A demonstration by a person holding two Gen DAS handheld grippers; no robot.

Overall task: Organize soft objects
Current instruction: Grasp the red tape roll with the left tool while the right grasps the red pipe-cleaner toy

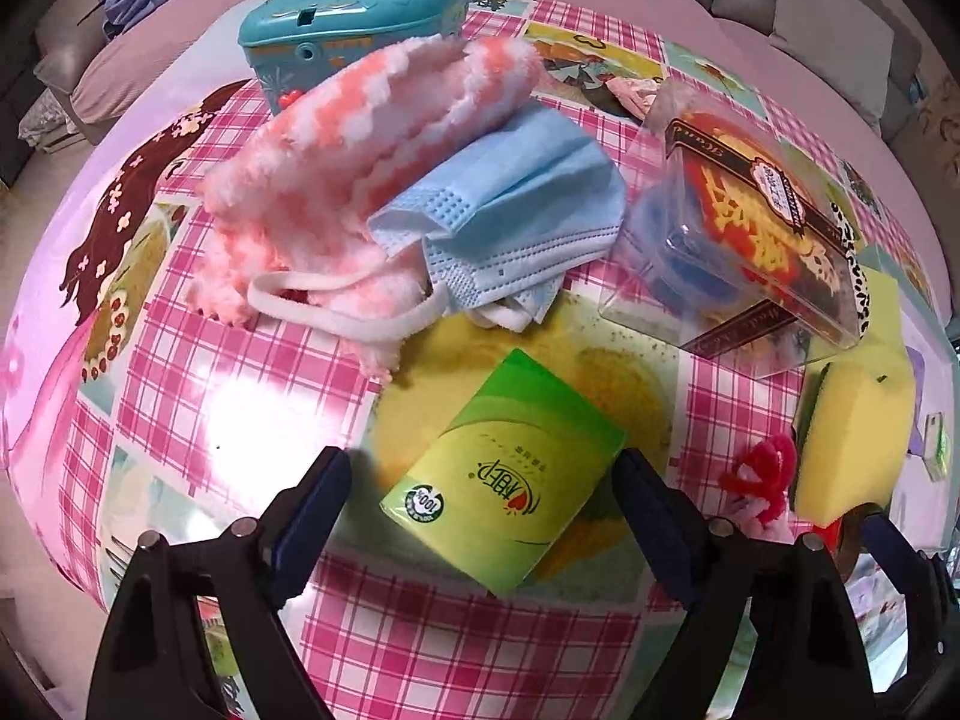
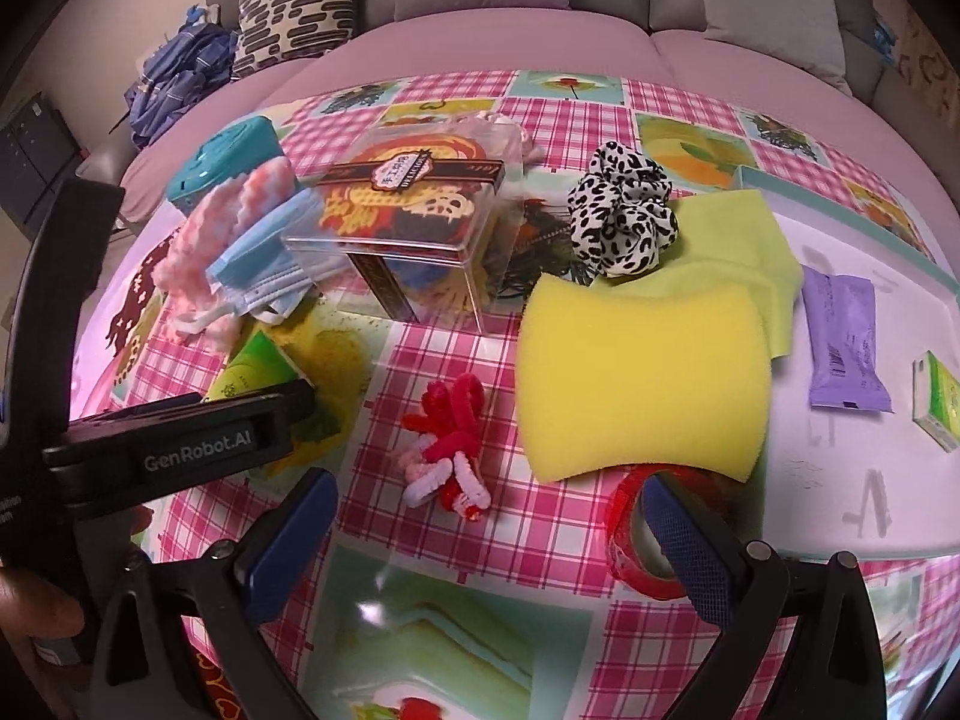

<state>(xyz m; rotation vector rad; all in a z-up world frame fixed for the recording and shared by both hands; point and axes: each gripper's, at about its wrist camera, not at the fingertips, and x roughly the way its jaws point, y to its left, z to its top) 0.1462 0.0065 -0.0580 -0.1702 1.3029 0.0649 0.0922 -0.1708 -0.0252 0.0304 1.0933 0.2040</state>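
My left gripper (image 1: 480, 489) is open, its jaws on either side of a green tissue pack (image 1: 504, 474) that lies on the checked tablecloth (image 1: 240, 372). Behind the pack lie a pink-and-white fluffy cloth (image 1: 354, 138) and a blue face mask (image 1: 510, 216). My right gripper (image 2: 489, 516) is open above a red-and-white pipe-cleaner bundle (image 2: 447, 444). A yellow sponge (image 2: 642, 372) lies just right of it, on a light green cloth (image 2: 756, 240). A leopard-print scrunchie (image 2: 624, 216) lies behind the sponge. The left gripper's body (image 2: 180, 450) shows at the left of the right wrist view.
A clear plastic box (image 2: 414, 222) with printed contents stands mid-table. A teal case (image 1: 354, 18) stands at the back left. A red tape roll (image 2: 636, 540) lies by my right gripper's right finger. A purple packet (image 2: 846, 342) and a second green pack (image 2: 939, 396) lie far right. A sofa lies beyond the table.
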